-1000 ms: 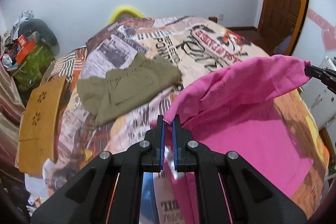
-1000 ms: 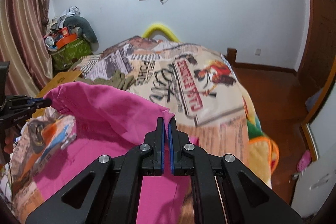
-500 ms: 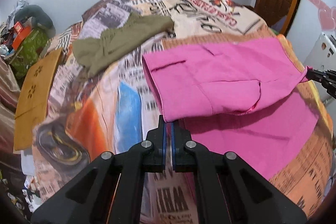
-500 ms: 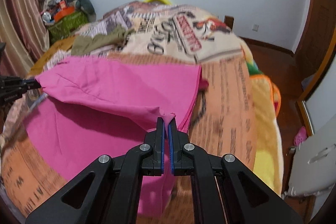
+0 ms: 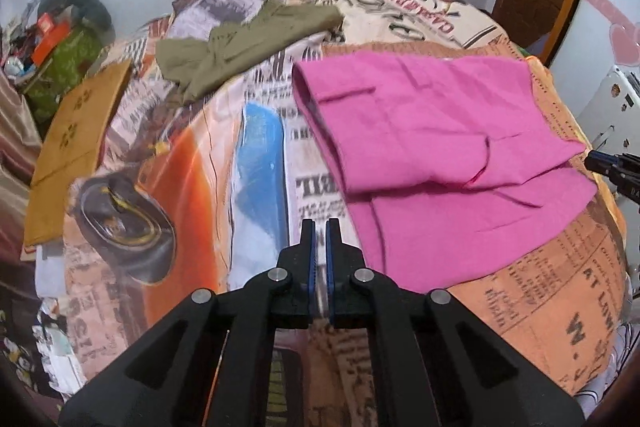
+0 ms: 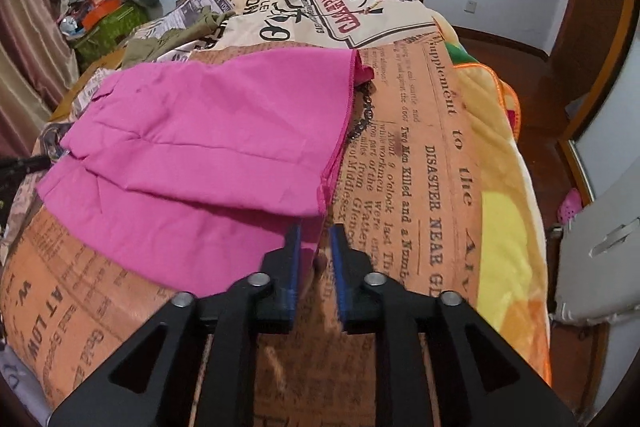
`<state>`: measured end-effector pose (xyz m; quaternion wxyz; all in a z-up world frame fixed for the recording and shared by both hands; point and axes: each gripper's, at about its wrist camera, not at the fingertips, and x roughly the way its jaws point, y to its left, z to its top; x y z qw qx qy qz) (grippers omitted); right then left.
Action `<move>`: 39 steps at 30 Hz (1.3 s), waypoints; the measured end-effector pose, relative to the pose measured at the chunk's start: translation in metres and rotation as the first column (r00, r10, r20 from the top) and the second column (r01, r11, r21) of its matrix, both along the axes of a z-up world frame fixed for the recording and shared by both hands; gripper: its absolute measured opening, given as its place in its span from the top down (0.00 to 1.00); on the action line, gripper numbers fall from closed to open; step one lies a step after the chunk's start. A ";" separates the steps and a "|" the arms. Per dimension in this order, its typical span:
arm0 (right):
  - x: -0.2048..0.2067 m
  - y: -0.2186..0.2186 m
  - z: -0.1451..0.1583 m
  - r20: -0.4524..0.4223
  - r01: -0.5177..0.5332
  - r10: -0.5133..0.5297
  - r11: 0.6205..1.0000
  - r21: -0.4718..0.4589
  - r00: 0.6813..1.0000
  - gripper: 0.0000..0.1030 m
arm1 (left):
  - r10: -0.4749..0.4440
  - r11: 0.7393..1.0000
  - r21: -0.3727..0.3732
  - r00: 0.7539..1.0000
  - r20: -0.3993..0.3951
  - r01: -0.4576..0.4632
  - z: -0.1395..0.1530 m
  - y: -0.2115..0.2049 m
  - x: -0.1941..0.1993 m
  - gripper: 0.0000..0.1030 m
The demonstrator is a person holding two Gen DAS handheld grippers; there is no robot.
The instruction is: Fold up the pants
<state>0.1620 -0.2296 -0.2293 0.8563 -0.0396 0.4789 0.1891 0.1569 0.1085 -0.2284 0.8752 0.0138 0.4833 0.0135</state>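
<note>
The pink pants [image 5: 432, 135] lay folded over on the bed [image 5: 256, 163], the upper layer doubled back across the lower one so that a band of the lower layer showed along the near edge. In the left wrist view the pants sat ahead of the left gripper [image 5: 320, 227] and off to its right, apart from its tips; the blue-padded fingers [image 5: 307, 255] were drawn almost together with nothing between them — only the printed bed cover showed in the narrow slit. At the far right edge of that view the tip of the other gripper [image 5: 608, 165] was just beside the right-hand corner of the fold.

In the right wrist view the right gripper [image 6: 316, 231] was at the near right corner of the pants [image 6: 208, 147]. Its jaws were opening, and a clear gap stood between the blue pads; the loose pink corner lay just ahead of the tips and behind the gap, with the pads not pressing on it.

Beyond the left fingers and to their left, an olive-green garment [image 5: 240, 47] lay crumpled on the far part of the bed, well apart from the pink pants. Further left, past the bed's edge, stood a tan wooden board [image 5: 76, 135] — and beyond it a green box [image 5: 68, 63] heaped with clutter.
</note>
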 end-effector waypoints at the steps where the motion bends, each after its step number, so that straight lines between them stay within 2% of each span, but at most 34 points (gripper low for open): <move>1: -0.003 0.000 0.004 0.012 -0.005 0.005 1.000 0.000 1.000 0.80 | -0.008 1.000 0.000 1.000 0.009 0.008 0.005 -0.002 0.001 0.93; 4: -0.010 0.005 0.018 0.051 -0.018 0.018 1.000 0.006 0.999 0.69 | -0.042 0.999 -0.017 0.999 0.035 0.042 0.020 -0.015 0.007 0.71; 6: -0.012 0.010 0.027 0.082 -0.032 0.030 0.999 0.024 0.996 0.64 | -0.068 0.998 -0.009 0.996 0.055 0.069 0.027 -0.025 0.011 0.47; 8: -0.011 0.018 0.037 0.102 -0.054 0.049 0.998 0.044 0.994 0.63 | -0.106 0.994 0.023 0.992 0.070 0.105 0.032 -0.038 0.015 0.42; 11: -0.009 0.030 0.045 0.108 -0.086 0.078 0.994 0.070 0.991 0.62 | -0.148 0.986 0.090 0.988 0.045 0.144 0.031 -0.055 0.023 0.38; 14: -0.007 0.039 0.047 0.111 -0.107 0.097 0.990 0.088 0.989 0.48 | -0.179 0.980 0.094 0.984 0.024 0.176 0.025 -0.064 0.028 0.30; 19: -0.006 0.054 0.038 0.088 -0.154 0.145 0.983 0.102 0.985 0.47 | -0.221 0.966 0.129 0.974 -0.046 0.226 0.004 -0.076 0.038 0.28; 23: -0.003 0.064 0.024 0.052 -0.175 0.171 0.981 0.080 0.984 0.47 | -0.261 0.951 0.137 0.958 -0.118 0.276 -0.016 -0.086 0.049 0.27; 26: -0.001 0.068 0.017 0.028 -0.189 0.188 0.979 0.076 0.982 0.47 | -0.290 0.933 0.175 0.946 -0.145 0.313 -0.027 -0.097 0.055 0.25; 30: 0.003 0.073 0.009 0.000 -0.219 0.220 0.974 0.062 0.976 0.47 | -0.306 0.919 0.217 0.942 -0.137 0.329 -0.029 -0.105 0.062 0.24; 35: 0.007 0.090 0.003 -0.028 -0.289 0.290 0.957 0.037 0.957 0.47 | -0.296 0.934 0.176 0.949 -0.114 0.312 -0.019 -0.101 0.076 0.25; 39: 0.010 0.103 0.000 -0.027 -0.329 0.330 0.944 0.031 0.943 0.47 | -0.299 0.936 0.163 0.948 -0.108 0.313 -0.013 -0.101 0.080 0.25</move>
